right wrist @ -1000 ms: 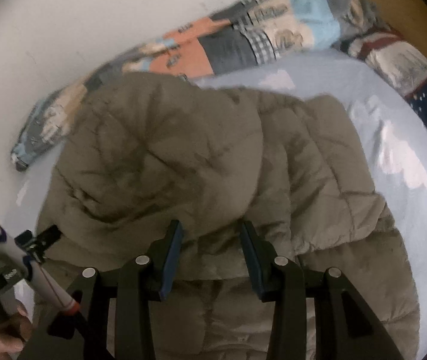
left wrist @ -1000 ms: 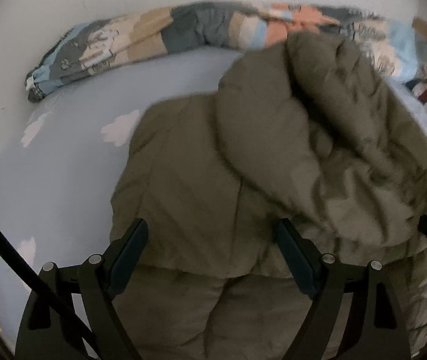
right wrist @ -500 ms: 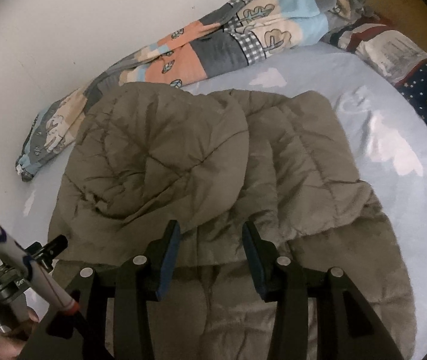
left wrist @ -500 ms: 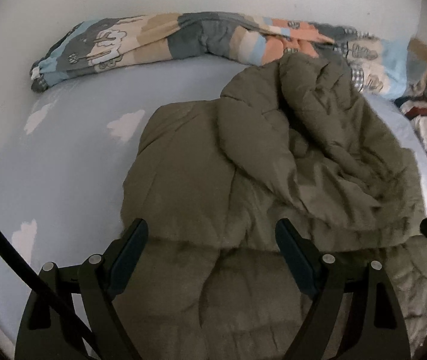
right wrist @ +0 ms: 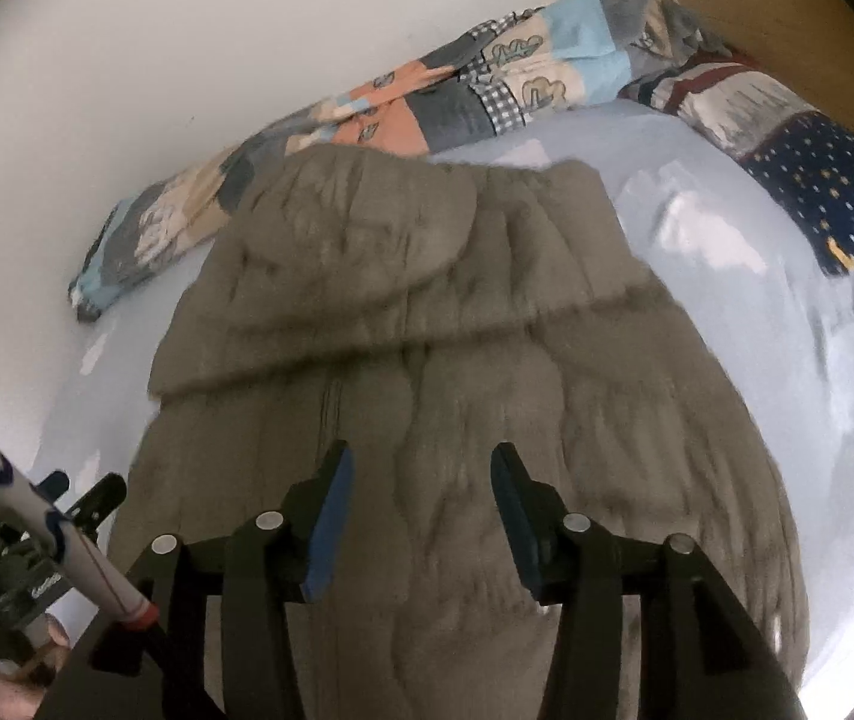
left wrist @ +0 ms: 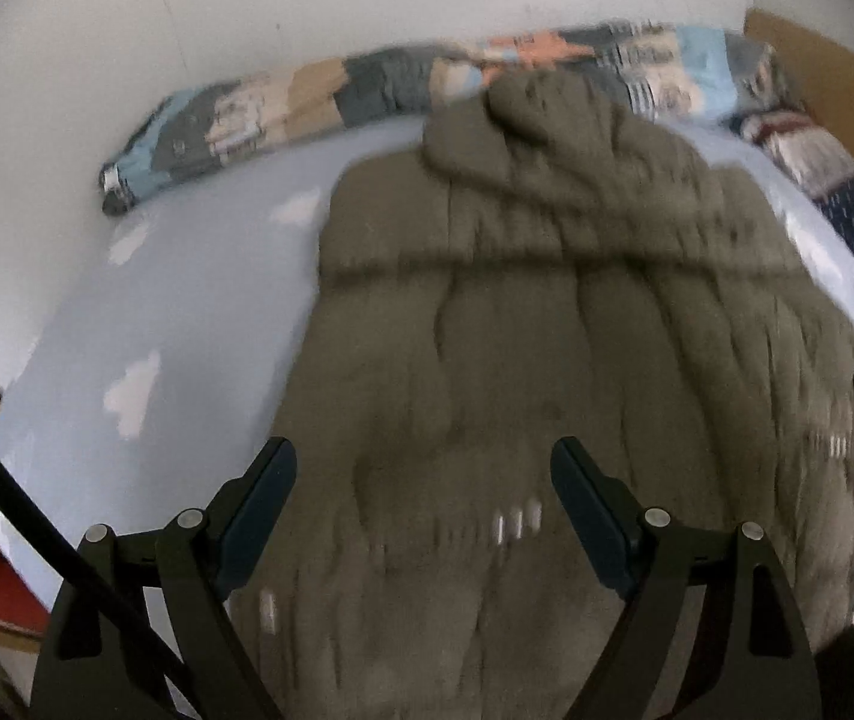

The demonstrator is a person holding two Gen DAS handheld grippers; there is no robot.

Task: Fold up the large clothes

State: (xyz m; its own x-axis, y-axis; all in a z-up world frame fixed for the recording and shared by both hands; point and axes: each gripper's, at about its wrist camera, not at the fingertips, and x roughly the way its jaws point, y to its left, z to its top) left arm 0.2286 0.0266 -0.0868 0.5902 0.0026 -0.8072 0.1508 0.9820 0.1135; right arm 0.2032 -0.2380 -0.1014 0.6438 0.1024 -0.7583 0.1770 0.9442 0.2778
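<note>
Olive puffer jacket (left wrist: 547, 348) lies spread across the pale blue bed (left wrist: 174, 312), its far end folded back over itself (view's blurry). Left gripper (left wrist: 423, 498) hovers above it, fingers wide apart, empty; right gripper (right wrist: 420, 498) likewise, fingers apart, gripping nothing.

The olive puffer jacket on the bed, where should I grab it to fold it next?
Probably grip the jacket at its near bottom hem, one corner per tongs, coming in low from the near edge of the bed. It lies flat with the top already folded over, so the hem is free.
</note>
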